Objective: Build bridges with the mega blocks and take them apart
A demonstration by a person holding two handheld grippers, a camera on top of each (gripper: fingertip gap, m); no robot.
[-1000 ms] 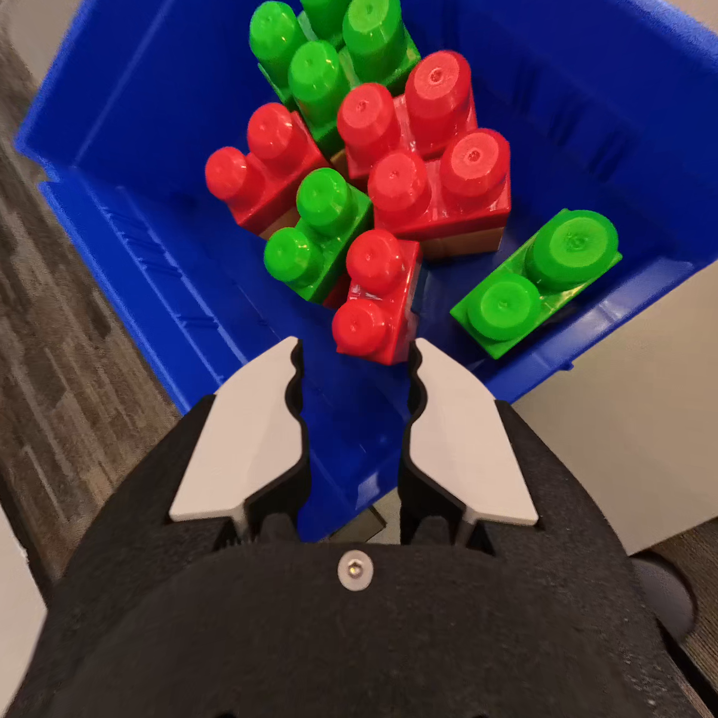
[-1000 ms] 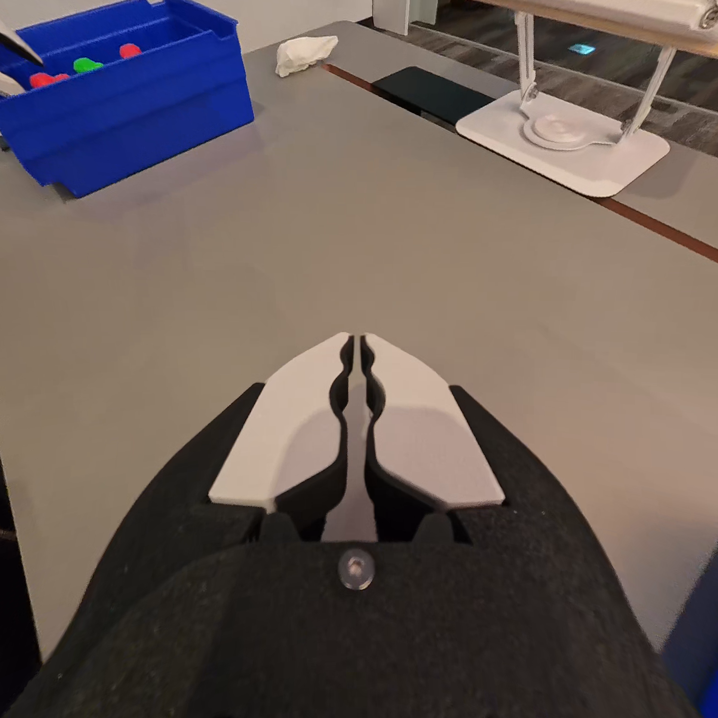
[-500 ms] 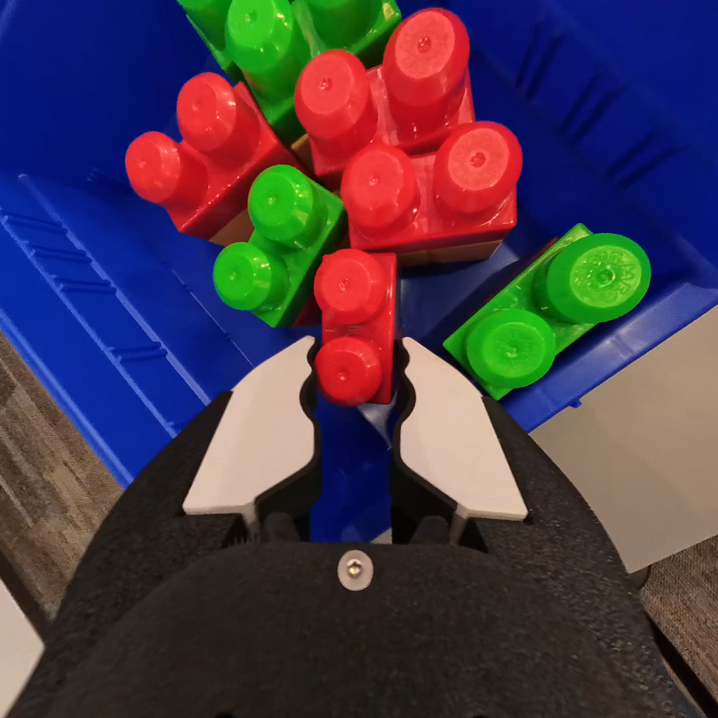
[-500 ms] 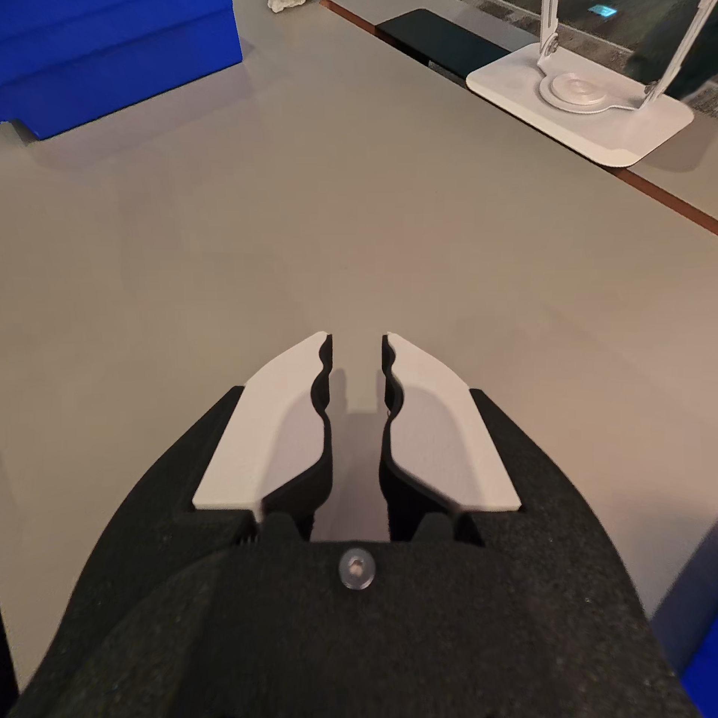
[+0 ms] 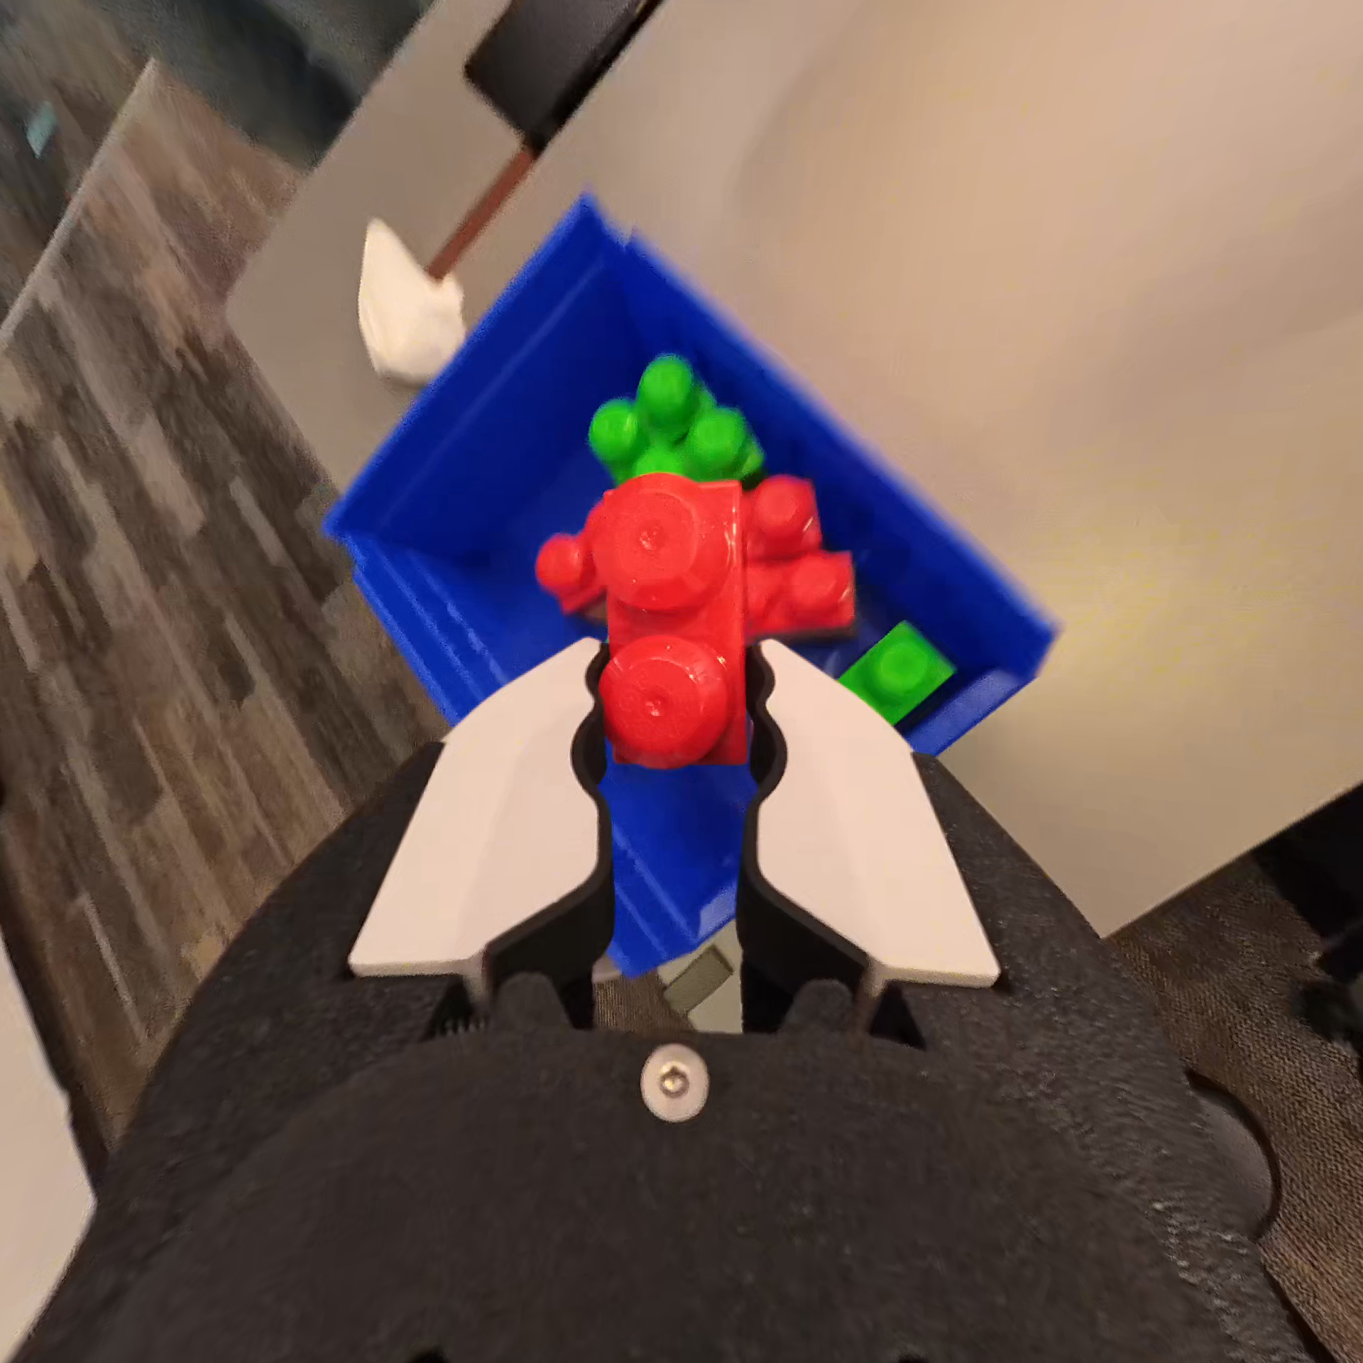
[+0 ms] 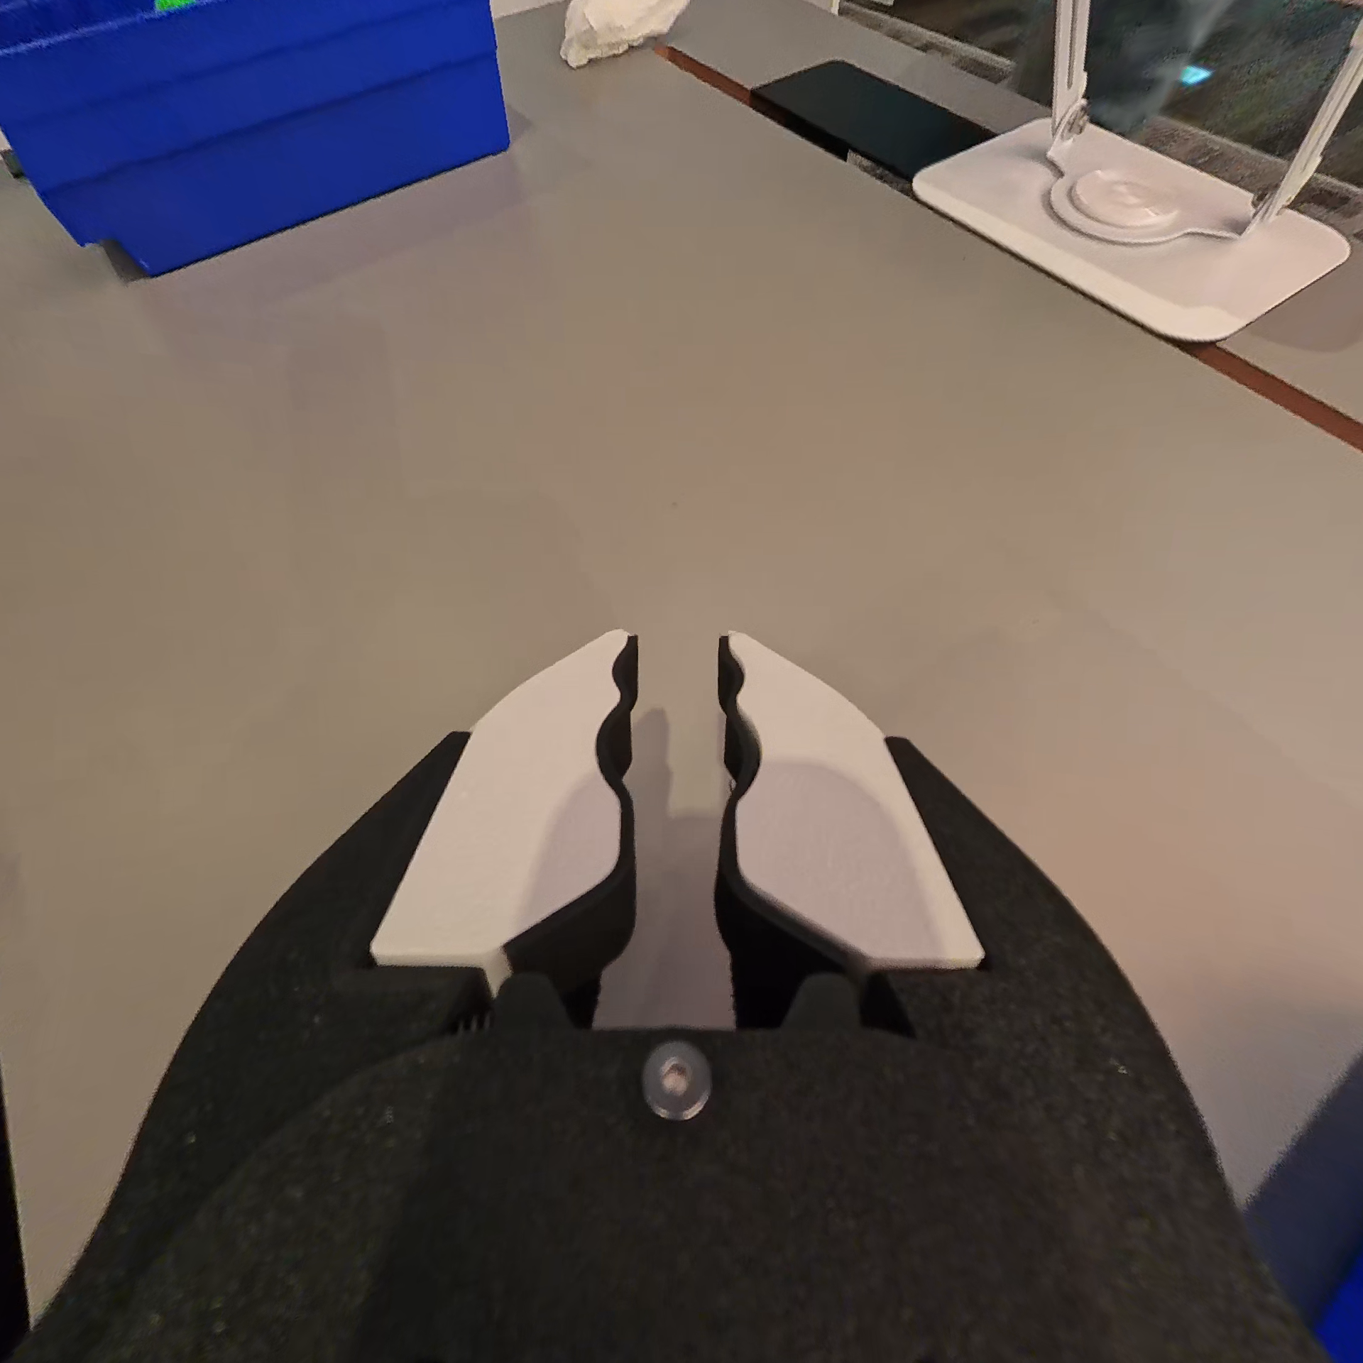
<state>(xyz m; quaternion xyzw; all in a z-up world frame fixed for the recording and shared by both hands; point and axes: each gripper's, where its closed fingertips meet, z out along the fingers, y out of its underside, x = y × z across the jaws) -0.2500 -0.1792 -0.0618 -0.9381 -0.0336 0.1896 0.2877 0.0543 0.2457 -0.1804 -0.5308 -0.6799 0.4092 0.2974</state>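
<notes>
My left gripper (image 5: 673, 653) is shut on a red two-stud block (image 5: 675, 627) and holds it well above the blue bin (image 5: 472, 472). The bin holds more red blocks (image 5: 800, 583) and green blocks (image 5: 667, 428), with one green block (image 5: 896, 667) apart near its lower corner. The bin's side also shows in the right wrist view (image 6: 251, 140) at far left. My right gripper (image 6: 677, 645) is open and empty, low over the bare grey table (image 6: 664, 413).
A crumpled white cloth (image 5: 402, 313) lies just beyond the bin; it also shows in the right wrist view (image 6: 616, 26). A black pad (image 6: 863, 114) and a white stand base (image 6: 1136, 221) sit at the table's far right. Carpet floor (image 5: 133, 516) lies past the table edge.
My left gripper closed on the red block and lifted it up out of the bin. My right gripper opened from shut and moved a little forward over the table.
</notes>
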